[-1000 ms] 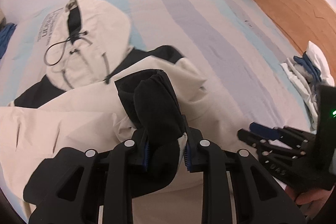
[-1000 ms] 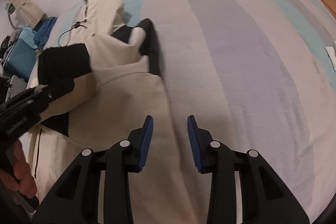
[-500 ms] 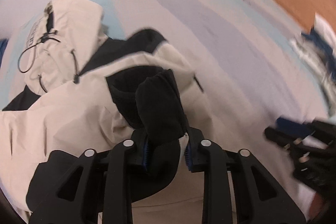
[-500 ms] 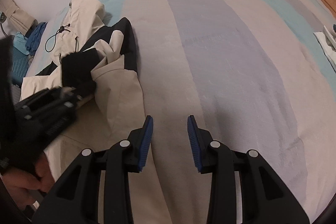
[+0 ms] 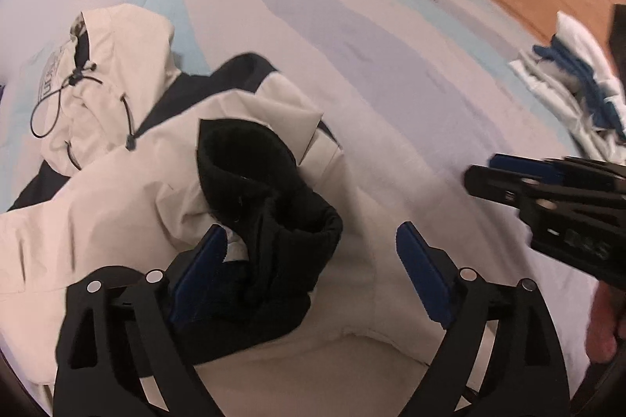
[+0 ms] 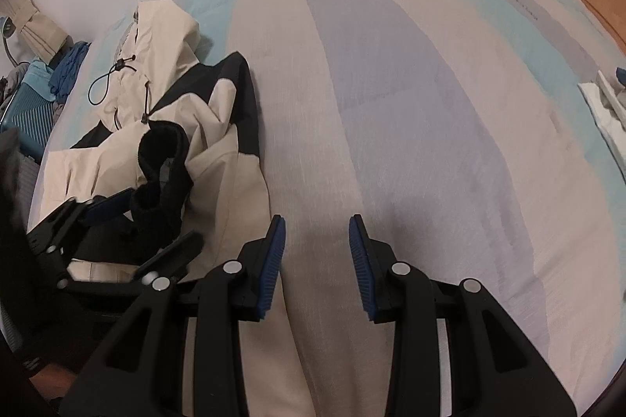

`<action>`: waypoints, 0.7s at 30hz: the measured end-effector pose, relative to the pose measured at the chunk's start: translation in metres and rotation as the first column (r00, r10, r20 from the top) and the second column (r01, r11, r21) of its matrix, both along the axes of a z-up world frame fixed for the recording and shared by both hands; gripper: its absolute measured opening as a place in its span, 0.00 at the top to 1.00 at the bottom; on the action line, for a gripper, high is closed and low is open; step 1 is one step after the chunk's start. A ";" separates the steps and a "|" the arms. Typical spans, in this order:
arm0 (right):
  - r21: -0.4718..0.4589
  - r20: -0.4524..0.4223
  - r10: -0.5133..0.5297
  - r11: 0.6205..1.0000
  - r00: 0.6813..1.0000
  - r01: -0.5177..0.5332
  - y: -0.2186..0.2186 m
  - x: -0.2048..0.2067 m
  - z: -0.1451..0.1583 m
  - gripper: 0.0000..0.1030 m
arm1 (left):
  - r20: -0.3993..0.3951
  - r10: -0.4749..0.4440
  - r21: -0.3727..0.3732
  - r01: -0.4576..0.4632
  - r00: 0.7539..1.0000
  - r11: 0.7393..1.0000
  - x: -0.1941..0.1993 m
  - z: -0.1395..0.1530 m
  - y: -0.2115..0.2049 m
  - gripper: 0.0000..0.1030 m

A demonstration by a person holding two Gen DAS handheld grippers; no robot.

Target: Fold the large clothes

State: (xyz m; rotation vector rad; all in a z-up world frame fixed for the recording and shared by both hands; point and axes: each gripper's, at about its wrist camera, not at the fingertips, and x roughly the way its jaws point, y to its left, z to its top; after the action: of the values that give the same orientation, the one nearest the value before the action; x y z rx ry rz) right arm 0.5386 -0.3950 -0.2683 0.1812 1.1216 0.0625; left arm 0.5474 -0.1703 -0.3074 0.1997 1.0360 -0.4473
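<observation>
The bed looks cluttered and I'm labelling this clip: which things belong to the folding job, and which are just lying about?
In the job:
cream and black hooded jacket
its black fleece sleeve cuff
left tongs, open
right tongs, open

Lying about:
white and blue folded clothes
teal ribbed suitcase
beige curtain
striped bedsheet

Grey lettering runs along the edge of the cream jacket's hood but is too blurred to read, pale characters on the side of the right gripper are likewise illegible, and nothing else carries readable text.
</observation>
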 end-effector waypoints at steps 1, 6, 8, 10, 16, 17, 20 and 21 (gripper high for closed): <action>-0.002 0.002 0.003 1.000 1.000 -0.003 0.001 0.001 0.002 0.68 | 0.002 0.001 -0.005 -0.001 1.000 1.000 -0.002 0.004 0.004 0.15; 0.009 0.019 0.053 0.999 0.998 -0.053 0.013 0.006 0.019 0.68 | 0.023 0.037 -0.034 -0.036 0.999 0.999 -0.019 0.035 0.039 0.09; 0.043 0.050 0.110 0.993 0.993 -0.112 0.028 0.008 0.029 0.68 | 0.028 0.068 -0.032 -0.068 0.997 0.997 -0.022 0.041 0.062 0.08; 0.076 0.076 0.173 0.981 0.982 -0.178 0.047 0.011 0.037 0.68 | 0.034 0.120 -0.011 -0.120 0.992 0.993 -0.022 0.042 0.095 0.07; 0.093 0.099 0.332 0.935 0.938 -0.341 0.129 0.021 0.037 0.68 | 0.005 0.315 0.060 -0.314 0.949 0.947 -0.019 0.022 0.206 0.07; 0.086 0.089 0.344 0.932 0.935 -0.352 0.139 0.021 0.033 0.68 | 0.008 0.344 0.069 -0.343 0.939 0.937 -0.019 0.020 0.222 0.07; 0.073 0.060 0.386 0.918 0.921 -0.389 0.171 0.026 0.016 0.68 | 0.015 0.395 0.083 -0.395 0.919 0.915 -0.019 0.015 0.260 0.07; 0.067 0.045 0.384 0.920 0.922 -0.387 0.176 0.027 0.010 0.68 | 0.013 0.407 0.086 -0.407 0.913 0.910 -0.019 0.012 0.271 0.07</action>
State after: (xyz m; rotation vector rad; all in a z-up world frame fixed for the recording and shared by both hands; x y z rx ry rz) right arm 0.5655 -0.2194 -0.2580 0.0221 1.1111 0.4587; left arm 0.5283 0.1002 -0.2953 0.0548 1.0699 -0.0227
